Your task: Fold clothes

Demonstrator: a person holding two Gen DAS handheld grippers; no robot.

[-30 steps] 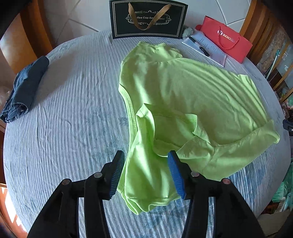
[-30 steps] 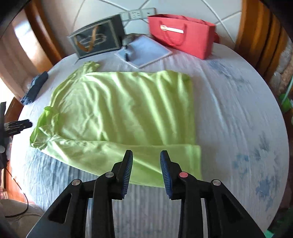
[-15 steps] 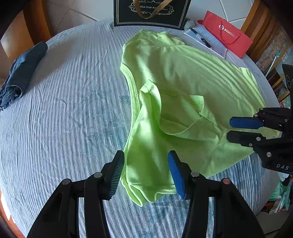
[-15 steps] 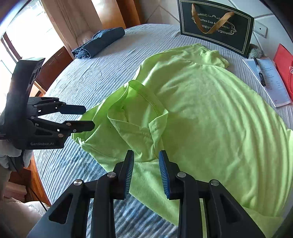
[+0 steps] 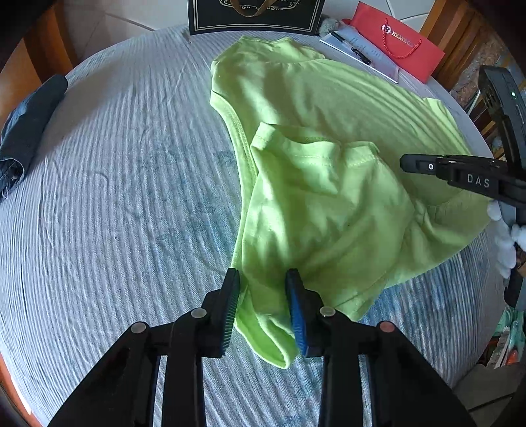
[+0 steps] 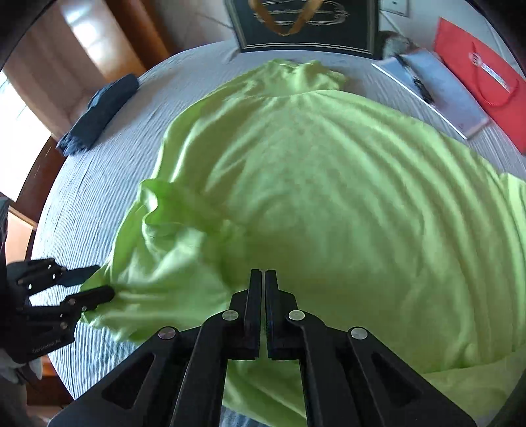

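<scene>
**Two grippers work a lime shirt on a striped bed**

Two grippers meet a lime-green shirt (image 5: 328,108) spread across a bed (image 5: 115,197) covered in blue-and-white striped cloth. The left gripper (image 5: 264,305) has its blue-padded jaws apart, straddling the shirt's near corner, where the fabric bunches between them. The right gripper (image 6: 263,285) has its jaws pressed together over the shirt's near edge; whether cloth is pinched between them cannot be told from the blurred view. One sleeve lies folded over the shirt's body. A dark blue garment (image 5: 29,121) sits rolled at the bed's left edge, well apart from the shirt. At the far side stand a black gift bag (image 5: 256,16) and a red bag (image 5: 397,39), with a notepad (image 5: 361,56) and pen between them.
</scene>
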